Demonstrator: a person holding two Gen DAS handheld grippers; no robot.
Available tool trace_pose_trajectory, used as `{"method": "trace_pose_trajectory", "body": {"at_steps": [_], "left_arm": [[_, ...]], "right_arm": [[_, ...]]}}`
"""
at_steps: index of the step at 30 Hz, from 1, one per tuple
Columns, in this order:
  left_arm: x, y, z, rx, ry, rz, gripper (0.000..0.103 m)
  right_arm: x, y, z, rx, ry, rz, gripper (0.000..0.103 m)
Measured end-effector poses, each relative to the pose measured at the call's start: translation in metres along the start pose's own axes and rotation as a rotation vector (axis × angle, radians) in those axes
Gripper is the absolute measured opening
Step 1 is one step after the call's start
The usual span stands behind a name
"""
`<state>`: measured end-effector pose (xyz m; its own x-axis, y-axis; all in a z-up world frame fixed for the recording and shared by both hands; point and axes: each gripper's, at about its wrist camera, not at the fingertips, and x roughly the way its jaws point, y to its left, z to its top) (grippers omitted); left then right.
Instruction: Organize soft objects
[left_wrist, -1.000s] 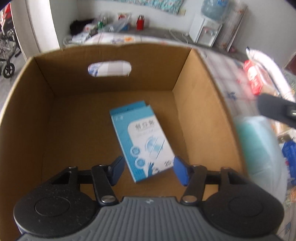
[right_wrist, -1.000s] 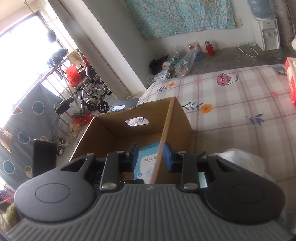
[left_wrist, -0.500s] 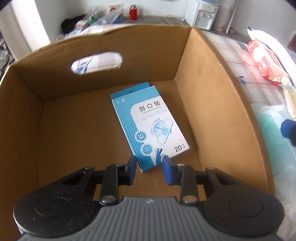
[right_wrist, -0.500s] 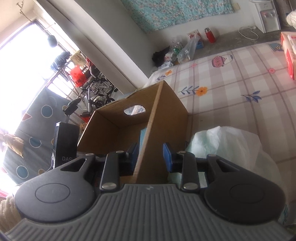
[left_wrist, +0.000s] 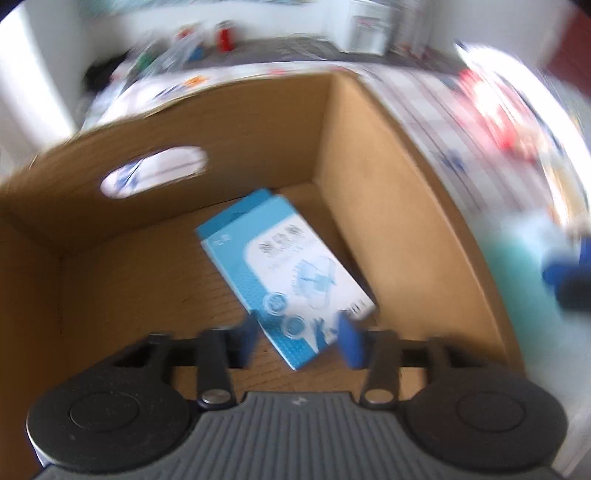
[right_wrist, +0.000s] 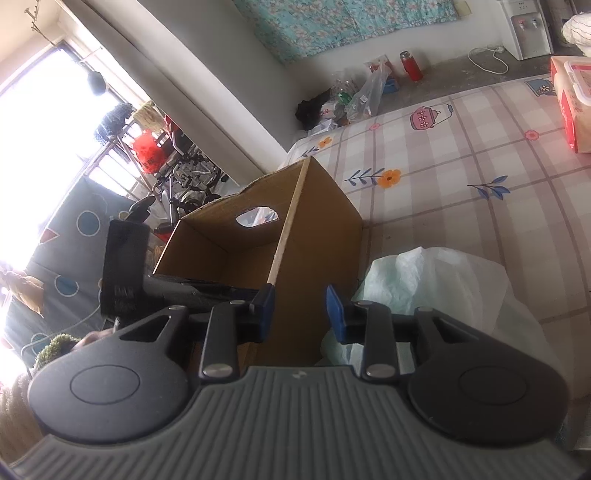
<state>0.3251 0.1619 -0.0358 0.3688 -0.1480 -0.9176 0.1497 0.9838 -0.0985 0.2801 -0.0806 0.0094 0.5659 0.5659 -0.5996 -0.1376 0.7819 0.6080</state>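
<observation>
A blue and white box of plasters (left_wrist: 288, 273) lies flat on the floor of an open cardboard box (left_wrist: 373, 192). My left gripper (left_wrist: 297, 341) hangs over the box, open and empty, its jaws on either side of the plaster box's near corner. The left wrist view is blurred. My right gripper (right_wrist: 299, 314) is open and empty just outside the cardboard box (right_wrist: 314, 236), by its right wall. A pale green and white plastic bag (right_wrist: 439, 280) lies on the bed right of the box, also in the left wrist view (left_wrist: 517, 266).
The cardboard box stands on a bed with a checked, flower-print sheet (right_wrist: 461, 155). A red and white package (right_wrist: 570, 99) lies at the far right. The left gripper's body (right_wrist: 125, 266) shows at the box's left side. Clutter and a water dispenser (right_wrist: 524, 29) stand by the far wall.
My left gripper has opened wider over the plaster box and is moving, blurring its view. My right gripper has opened a little and moved back and right from the box wall.
</observation>
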Motion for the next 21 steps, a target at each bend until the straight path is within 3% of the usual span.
{"method": "trace_pose_trajectory", "body": {"at_steps": [4, 6, 8, 10, 14, 17, 21], "left_arm": [[0.011, 0.042, 0.013, -0.319, 0.018, -0.069, 0.064], [0.021, 0.053, 0.024, -0.386, 0.018, -0.066, 0.06], [0.03, 0.055, 0.028, -0.405, 0.021, -0.057, 0.053], [0.036, 0.057, 0.031, -0.417, 0.008, -0.1, 0.047], [0.042, 0.047, 0.043, -0.36, -0.025, -0.124, 0.039], [0.046, 0.039, 0.049, -0.332, -0.031, -0.108, 0.041], [0.05, 0.04, 0.05, -0.378, -0.029, -0.119, 0.05]], "right_arm": [[0.001, -0.006, -0.001, 0.016, 0.004, -0.007, 0.033], [0.001, -0.009, -0.001, 0.024, 0.009, -0.009, 0.033], [0.001, -0.012, -0.002, 0.03, 0.011, -0.012, 0.034], [0.0, -0.014, -0.002, 0.034, 0.011, -0.017, 0.034], [-0.002, -0.019, -0.001, 0.041, 0.011, -0.024, 0.035], [-0.002, -0.02, -0.001, 0.043, 0.012, -0.025, 0.035], [-0.002, -0.021, -0.003, 0.05, 0.01, -0.025, 0.037]]}}
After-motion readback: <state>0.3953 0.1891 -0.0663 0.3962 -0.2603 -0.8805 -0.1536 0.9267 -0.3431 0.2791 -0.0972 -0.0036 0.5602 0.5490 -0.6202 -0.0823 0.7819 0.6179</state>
